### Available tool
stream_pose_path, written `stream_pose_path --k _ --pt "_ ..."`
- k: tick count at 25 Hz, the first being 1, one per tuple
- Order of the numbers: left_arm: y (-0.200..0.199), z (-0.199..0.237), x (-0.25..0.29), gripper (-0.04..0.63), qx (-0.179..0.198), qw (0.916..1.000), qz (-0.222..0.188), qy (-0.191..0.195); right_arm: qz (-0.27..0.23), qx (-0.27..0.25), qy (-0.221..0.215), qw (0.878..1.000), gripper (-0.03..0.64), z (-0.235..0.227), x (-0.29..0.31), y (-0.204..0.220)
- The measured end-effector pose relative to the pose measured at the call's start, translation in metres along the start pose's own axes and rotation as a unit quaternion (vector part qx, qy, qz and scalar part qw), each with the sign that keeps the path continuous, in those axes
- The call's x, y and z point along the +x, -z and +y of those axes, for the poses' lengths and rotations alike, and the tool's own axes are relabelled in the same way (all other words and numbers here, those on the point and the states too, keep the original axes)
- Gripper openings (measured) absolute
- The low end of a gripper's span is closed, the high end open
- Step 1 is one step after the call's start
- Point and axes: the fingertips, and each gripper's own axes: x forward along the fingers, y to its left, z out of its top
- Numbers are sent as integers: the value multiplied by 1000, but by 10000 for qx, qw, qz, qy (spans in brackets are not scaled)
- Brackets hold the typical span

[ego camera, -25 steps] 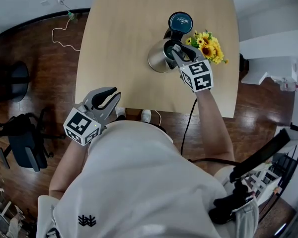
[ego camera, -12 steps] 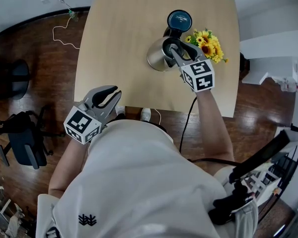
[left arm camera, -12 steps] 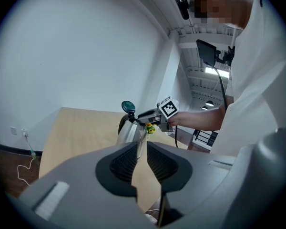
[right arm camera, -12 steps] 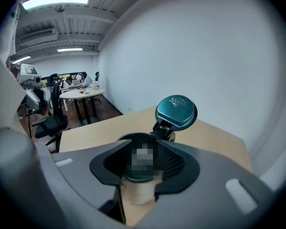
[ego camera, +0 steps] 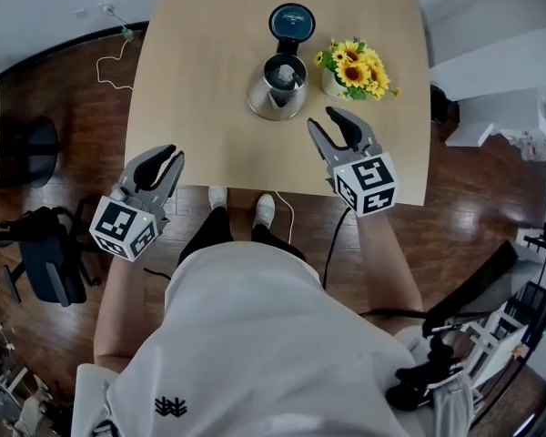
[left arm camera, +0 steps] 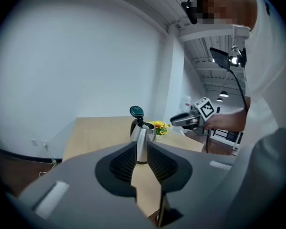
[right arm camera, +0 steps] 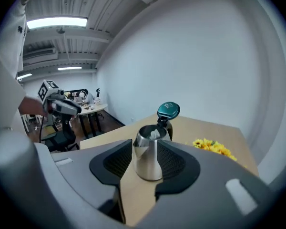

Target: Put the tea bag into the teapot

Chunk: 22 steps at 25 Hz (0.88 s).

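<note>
A steel teapot (ego camera: 275,89) stands on the wooden table (ego camera: 200,80) with its teal lid (ego camera: 292,18) flipped up. The white tea bag (right arm camera: 155,134) shows inside its open mouth. My right gripper (ego camera: 328,121) hovers over the table's near part, to the right of the pot and apart from it; its jaws are opening with nothing between them. In the right gripper view the teapot (right arm camera: 149,151) stands beyond the jaws. My left gripper (ego camera: 164,160) hangs at the near left table edge, its fingers a little apart and empty.
A small bunch of sunflowers (ego camera: 353,66) stands just right of the teapot. A dark chair (ego camera: 45,253) and a white cable (ego camera: 109,62) are on the wooden floor at the left. A black cord (ego camera: 332,235) hangs below the table's near edge.
My right gripper has drawn back from the teapot's mouth toward the near table edge, its jaws now wider and empty. The left gripper has shifted slightly left.
</note>
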Motion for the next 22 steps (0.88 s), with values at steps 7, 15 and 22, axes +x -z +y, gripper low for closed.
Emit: stream_pose_path --k 7,15,22 --pt "11 -27 -33 41 263 9991 108 -322 247 393 140 9988 161 16 -79 81" --pt "17 -75 -90 41 615 9977 -192 224 -38 641 871 9941 161 79 -189 103" --pt "59 -100 -184 41 344 9957 -344 794 -373 896 1527 9835 161 197 -267 121"
